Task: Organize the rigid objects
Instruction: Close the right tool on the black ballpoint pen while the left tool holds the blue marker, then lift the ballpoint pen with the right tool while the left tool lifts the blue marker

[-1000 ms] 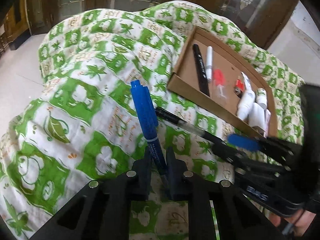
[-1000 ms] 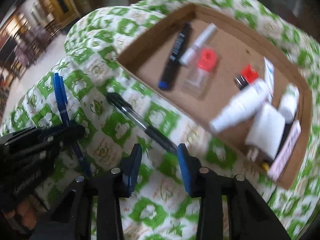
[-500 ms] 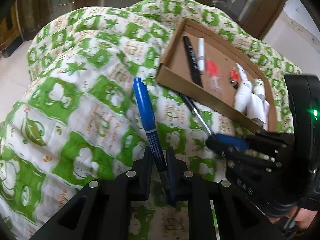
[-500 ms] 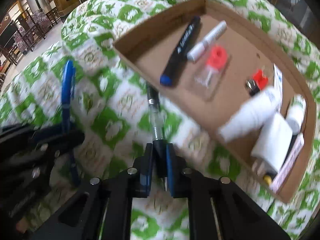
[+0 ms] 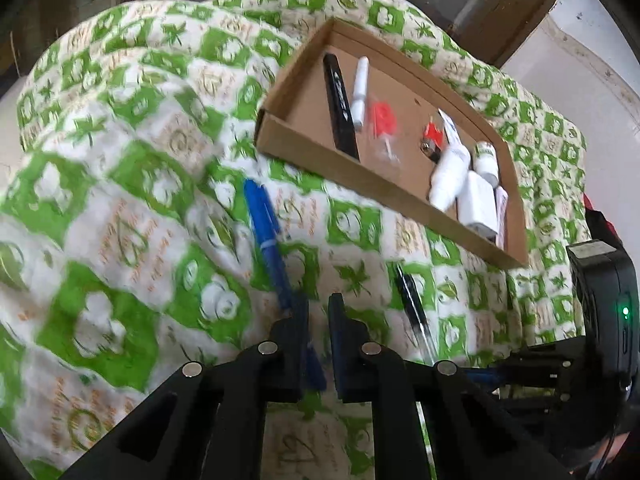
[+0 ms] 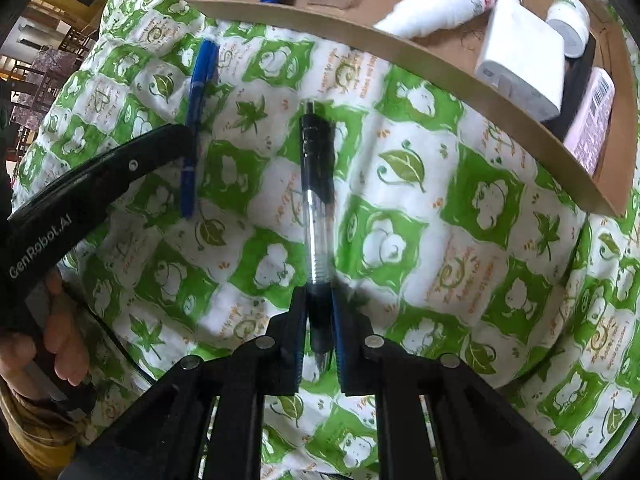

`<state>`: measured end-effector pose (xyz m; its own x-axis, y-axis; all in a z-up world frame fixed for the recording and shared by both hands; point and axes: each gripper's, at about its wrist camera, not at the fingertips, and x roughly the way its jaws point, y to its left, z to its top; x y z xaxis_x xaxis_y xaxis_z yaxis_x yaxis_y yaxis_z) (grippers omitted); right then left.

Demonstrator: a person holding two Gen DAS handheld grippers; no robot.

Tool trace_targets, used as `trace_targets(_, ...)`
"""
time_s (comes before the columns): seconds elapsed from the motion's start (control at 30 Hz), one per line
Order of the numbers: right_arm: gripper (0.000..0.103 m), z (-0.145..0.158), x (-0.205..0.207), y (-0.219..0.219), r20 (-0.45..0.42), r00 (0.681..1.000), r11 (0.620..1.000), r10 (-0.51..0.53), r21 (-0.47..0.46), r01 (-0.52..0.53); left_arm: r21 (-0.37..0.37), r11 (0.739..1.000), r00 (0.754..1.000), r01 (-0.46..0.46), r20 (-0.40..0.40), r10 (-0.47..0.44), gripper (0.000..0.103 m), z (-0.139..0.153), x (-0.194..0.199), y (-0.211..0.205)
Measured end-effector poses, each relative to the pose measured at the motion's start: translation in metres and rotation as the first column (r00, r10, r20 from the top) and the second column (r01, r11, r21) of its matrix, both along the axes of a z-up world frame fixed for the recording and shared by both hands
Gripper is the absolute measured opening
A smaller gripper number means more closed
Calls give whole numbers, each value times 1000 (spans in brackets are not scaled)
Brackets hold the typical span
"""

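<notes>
1. Right gripper [image 6: 318,312] pinches the black clear-barrelled pen [image 6: 316,208] at frame centre; left gripper [image 5: 318,320] pinches the blue marker [image 5: 266,236].
2. I'd lift both level, clearing the cardboard tray [image 5: 344,168] wall at upper right.
</notes>
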<state>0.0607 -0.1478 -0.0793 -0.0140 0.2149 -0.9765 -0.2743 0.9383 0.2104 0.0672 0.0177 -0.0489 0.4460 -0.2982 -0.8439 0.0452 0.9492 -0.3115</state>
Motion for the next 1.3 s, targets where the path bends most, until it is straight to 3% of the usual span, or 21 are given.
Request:
trace_targets(0.1,31,3,4,12,41,999,1000,11,10,-11,85,996,1000,0,29,-3,34,0,6,-7)
trace_targets(0.27,32,6,16,33,104,995,1000,6,13,-8,203,979,1000,-13,31,7,35,-13,19,-20)
trace_targets(0.33,32,7,17,36,126,992,1000,-9,25,6,218,976,1000,-16,26,11,35,-16,22,-23)
trace_targets(0.57,32,15,30,27,153,987,998,-51,27,48,226,974,1000,-16,25,11,35,-16,29,-25)
trace_targets(0.9,14,4,26,25,201,977,997,-69,-3,71,237,971,1000,-13,21,8,35,-24,26,-29)
trace_targets(1.07,10,13,30,17,206,973,995,-103,17,102,189,982,1000,-25,13,23,33,-24,27,-21)
trace_targets(1.13,10,14,32,11,202,972,993,-118,18,117,161,986,1000,-31,3,31,27,-24,28,-15)
trace_targets(1.3,11,6,39,-2,158,978,990,-139,28,137,111,993,999,-45,-22,48,26,-26,32,-8)
